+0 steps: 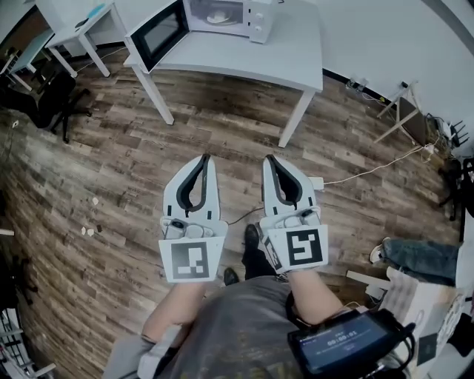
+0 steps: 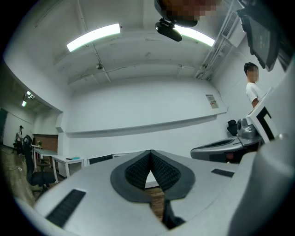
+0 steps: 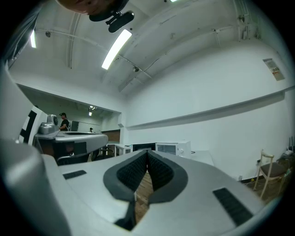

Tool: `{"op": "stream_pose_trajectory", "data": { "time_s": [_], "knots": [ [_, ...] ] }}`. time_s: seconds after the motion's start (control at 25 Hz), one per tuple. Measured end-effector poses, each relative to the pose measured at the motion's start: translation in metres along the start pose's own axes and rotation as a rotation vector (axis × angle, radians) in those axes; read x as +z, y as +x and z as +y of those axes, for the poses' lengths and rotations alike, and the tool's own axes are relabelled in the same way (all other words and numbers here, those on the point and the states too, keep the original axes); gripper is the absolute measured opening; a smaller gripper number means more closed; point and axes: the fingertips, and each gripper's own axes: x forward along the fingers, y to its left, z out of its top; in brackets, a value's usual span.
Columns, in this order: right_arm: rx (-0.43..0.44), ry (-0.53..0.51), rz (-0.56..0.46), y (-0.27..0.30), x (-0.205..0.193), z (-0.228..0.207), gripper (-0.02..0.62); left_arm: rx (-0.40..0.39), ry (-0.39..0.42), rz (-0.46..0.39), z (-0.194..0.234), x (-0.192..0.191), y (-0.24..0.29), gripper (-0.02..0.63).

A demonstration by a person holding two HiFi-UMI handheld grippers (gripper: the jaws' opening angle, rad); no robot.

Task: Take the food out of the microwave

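A white microwave (image 1: 222, 16) stands on a white table (image 1: 289, 59) far ahead, its dark door (image 1: 159, 33) swung open to the left. Inside it sits a pale plate of food (image 1: 218, 16). Both grippers hang over the wood floor, well short of the table. My left gripper (image 1: 205, 158) is shut with nothing in it, tips touching. My right gripper (image 1: 269, 159) is likewise shut and empty. In the right gripper view the microwave (image 3: 173, 148) shows small beyond the closed tips of the right gripper (image 3: 147, 152). The left gripper (image 2: 150, 152) faces a white wall.
A second white table (image 1: 78, 26) with a teal item stands at the far left, with a dark office chair (image 1: 41, 96) near it. A white cable (image 1: 370, 170) crosses the floor at right, near a wooden stand (image 1: 400, 111). Another person (image 2: 252, 87) stands at the right.
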Motion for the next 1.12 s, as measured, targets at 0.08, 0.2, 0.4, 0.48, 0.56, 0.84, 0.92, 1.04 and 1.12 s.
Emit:
{"op": "stream_pose_trajectory", "data": {
  "time_s": [0.08, 0.2, 0.4, 0.48, 0.56, 0.84, 0.92, 1.04, 1.12],
  "knots": [
    [0.018, 0.002, 0.000, 0.021, -0.001, -0.013, 0.003, 0.012, 0.006, 0.003, 0.003, -0.003, 0.022, 0.008],
    [0.052, 0.007, -0.001, 0.052, 0.000, -0.031, 0.003, 0.033, 0.013, 0.016, 0.007, -0.005, 0.056, 0.008],
    [0.103, 0.011, -0.018, 0.097, 0.005, -0.056, 0.003, 0.070, 0.024, 0.007, 0.016, 0.002, 0.105, 0.008],
    [0.120, 0.014, -0.024, 0.110, 0.006, -0.061, 0.003, 0.087, 0.039, 0.000, 0.019, 0.004, 0.118, 0.008],
    [0.135, 0.014, -0.028, 0.120, 0.008, -0.066, 0.003, 0.096, 0.054, -0.011, 0.022, 0.008, 0.128, 0.008],
    [0.172, 0.007, -0.019, 0.148, -0.001, -0.063, 0.003, 0.123, 0.043, -0.003, 0.037, -0.002, 0.148, 0.008],
    [0.173, 0.003, -0.016, 0.157, -0.003, -0.065, 0.003, 0.120, 0.038, -0.001, 0.042, -0.005, 0.156, 0.008],
    [0.163, -0.001, -0.017, 0.176, -0.004, -0.069, 0.003, 0.112, 0.038, -0.003, 0.051, -0.010, 0.169, 0.008],
    [0.154, -0.002, -0.014, 0.189, -0.006, -0.072, 0.003, 0.106, 0.032, -0.004, 0.059, -0.014, 0.180, 0.008]
  ]
}}
